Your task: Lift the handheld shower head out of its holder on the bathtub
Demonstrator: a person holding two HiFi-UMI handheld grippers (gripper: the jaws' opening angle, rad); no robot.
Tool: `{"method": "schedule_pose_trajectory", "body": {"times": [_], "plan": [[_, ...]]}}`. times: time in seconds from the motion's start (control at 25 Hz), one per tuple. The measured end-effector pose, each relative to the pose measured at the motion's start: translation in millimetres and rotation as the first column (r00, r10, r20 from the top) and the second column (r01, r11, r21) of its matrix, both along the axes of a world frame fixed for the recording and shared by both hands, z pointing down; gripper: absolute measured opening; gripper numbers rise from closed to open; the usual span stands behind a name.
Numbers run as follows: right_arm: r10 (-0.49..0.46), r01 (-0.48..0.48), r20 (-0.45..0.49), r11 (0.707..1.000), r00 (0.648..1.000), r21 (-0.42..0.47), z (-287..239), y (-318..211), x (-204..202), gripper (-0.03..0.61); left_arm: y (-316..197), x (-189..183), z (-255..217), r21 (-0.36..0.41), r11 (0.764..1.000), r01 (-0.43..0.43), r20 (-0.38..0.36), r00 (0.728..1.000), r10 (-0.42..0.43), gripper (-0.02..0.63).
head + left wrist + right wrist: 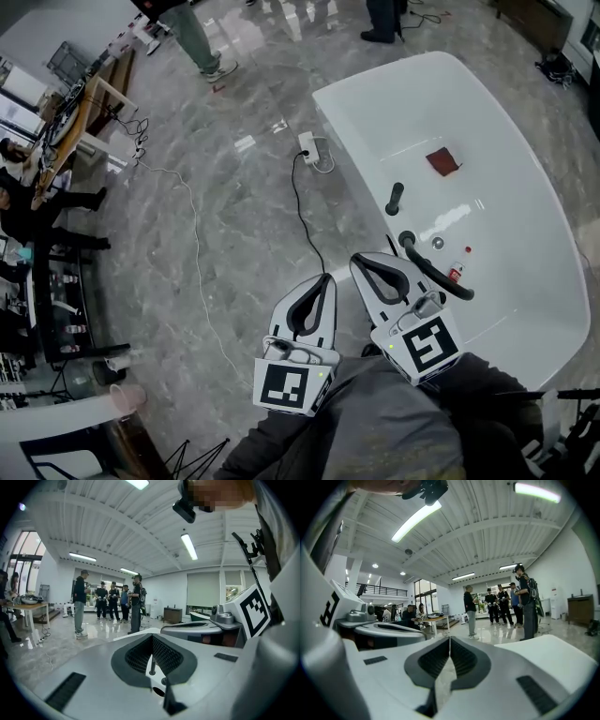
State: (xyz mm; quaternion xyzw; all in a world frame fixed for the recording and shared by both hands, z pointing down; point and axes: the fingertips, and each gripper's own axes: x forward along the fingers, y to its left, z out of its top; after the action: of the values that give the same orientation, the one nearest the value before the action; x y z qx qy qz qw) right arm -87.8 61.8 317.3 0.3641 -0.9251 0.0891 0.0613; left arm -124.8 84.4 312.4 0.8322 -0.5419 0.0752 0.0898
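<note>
The white bathtub [525, 178] fills the right of the head view. On its near rim a black handheld shower head [441, 275] lies slanted in its holder, and a black upright tap handle [395, 198] stands just beyond it. My right gripper [360, 260] hangs just left of the shower head, apart from it, shut with nothing between its pads [449, 639]. Further left, over the grey floor, my left gripper [325, 277] is also shut and empty [151, 638]. Neither gripper view shows the shower head.
Inside the tub lie a red cloth [443, 161], a small red bottle [456, 273] and the drain [437, 243]. A power strip [307, 145] with a black cable lies on the floor by the tub. Several people [112, 601] stand far off; desks [84, 103] line the left.
</note>
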Motion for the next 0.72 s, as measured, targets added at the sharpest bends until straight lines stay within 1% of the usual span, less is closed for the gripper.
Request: {"method": "schedule_pose_trajectory", "body": {"times": [0.16, 0.36, 0.56, 0.72], "plan": [[-0.022, 0.022, 0.01, 1.0, 1.0, 0.008, 4.7, -33.9, 4.0, 0.006, -36.7, 4.4, -0.6, 0.001, 1.0, 0.008, 0.007, 1.0, -0.008, 0.002], [-0.007, 0.007, 0.021, 1.0, 1.0, 0.022, -5.9, -79.5, 12.0, 0.006, -75.1, 10.7, -10.8, 0.014, 1.0, 0.006, 0.022, 1.0, -0.006, 0.002], [0.008, -0.011, 0.055, 0.999, 0.998, 0.047, -13.3, -110.7, 12.1, 0.006, -111.1, 13.8, -13.6, 0.022, 0.999, -0.025, 0.04, 0.999, 0.024, 0.002], [0.053, -0.055, 0.046, 0.997, 0.998, 0.046, -5.9, -139.2, 15.0, 0.006, -141.5, 12.1, -4.5, 0.012, 0.998, -0.062, 0.034, 0.998, 0.062, 0.002]]}}
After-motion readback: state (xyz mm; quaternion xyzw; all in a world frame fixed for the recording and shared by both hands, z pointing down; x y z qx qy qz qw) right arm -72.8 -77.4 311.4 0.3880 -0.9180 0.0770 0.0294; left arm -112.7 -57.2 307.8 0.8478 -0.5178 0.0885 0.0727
